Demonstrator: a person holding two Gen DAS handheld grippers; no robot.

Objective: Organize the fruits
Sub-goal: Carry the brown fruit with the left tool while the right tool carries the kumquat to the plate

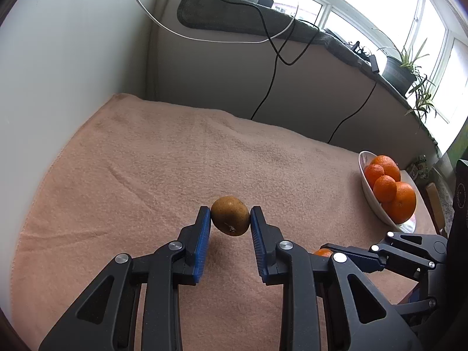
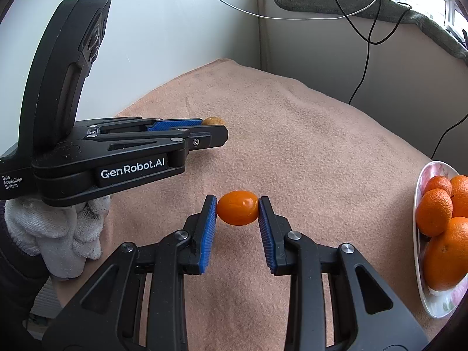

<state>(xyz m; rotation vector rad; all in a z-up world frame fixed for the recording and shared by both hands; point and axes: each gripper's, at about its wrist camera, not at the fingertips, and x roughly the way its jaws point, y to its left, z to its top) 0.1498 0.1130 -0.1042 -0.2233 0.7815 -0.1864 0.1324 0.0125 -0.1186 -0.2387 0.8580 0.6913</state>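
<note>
Two fruits held clear of the worktop: left tongs clamped on a brown fruit, right tongs clamped on a small orange fruit, long axis across the pads. Farther off at three o'clock, nearer the right tongs, a white bowl of oranges.
</note>
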